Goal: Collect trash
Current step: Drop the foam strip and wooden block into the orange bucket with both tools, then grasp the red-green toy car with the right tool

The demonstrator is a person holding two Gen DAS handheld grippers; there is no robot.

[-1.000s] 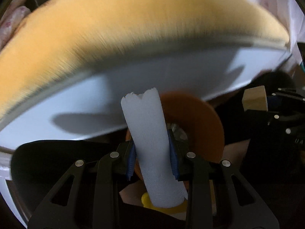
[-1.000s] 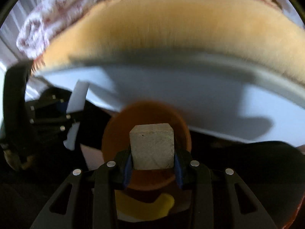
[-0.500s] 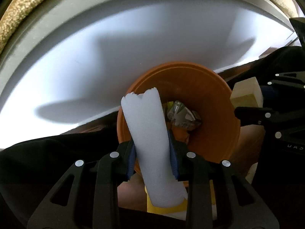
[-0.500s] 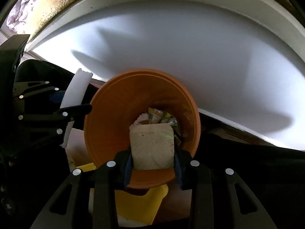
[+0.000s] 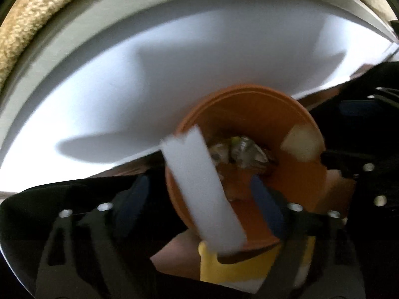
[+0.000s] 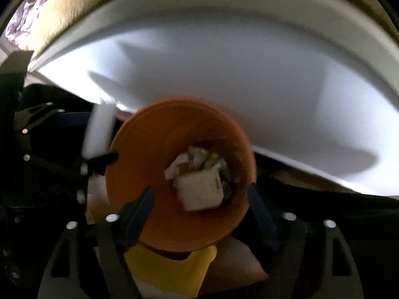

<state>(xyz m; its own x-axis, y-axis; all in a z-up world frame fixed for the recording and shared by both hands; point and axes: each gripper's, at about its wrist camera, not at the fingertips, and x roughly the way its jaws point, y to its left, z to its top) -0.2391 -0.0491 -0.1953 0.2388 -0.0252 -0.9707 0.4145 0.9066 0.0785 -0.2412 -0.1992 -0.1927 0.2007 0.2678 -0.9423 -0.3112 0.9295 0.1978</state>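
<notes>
An orange bin (image 5: 294, 182) (image 6: 139, 174) stands below both grippers with crumpled trash (image 5: 239, 149) in its bottom. My left gripper (image 5: 199, 194) is open; a white foam strip (image 5: 202, 191) is loose between its spread jaws, blurred and tilted, over the bin's near rim. My right gripper (image 6: 202, 204) is open; a pale foam block (image 6: 199, 189) is free of its jaws, inside the bin on the trash (image 6: 199, 159). The block also shows in the left wrist view (image 5: 301, 144), and the strip in the right wrist view (image 6: 99, 132).
A white table edge (image 5: 174, 62) (image 6: 249, 69) curves above the bin, with a tan fuzzy surface (image 5: 30, 30) beyond it. A yellow object (image 5: 237, 266) (image 6: 169, 269) lies under the bin. Dark fabric surrounds the bin on both sides.
Both grippers have opened over the bin. The foam strip has slipped free and tilted from the left jaws. The foam block has dropped from the right jaws into the bin.
</notes>
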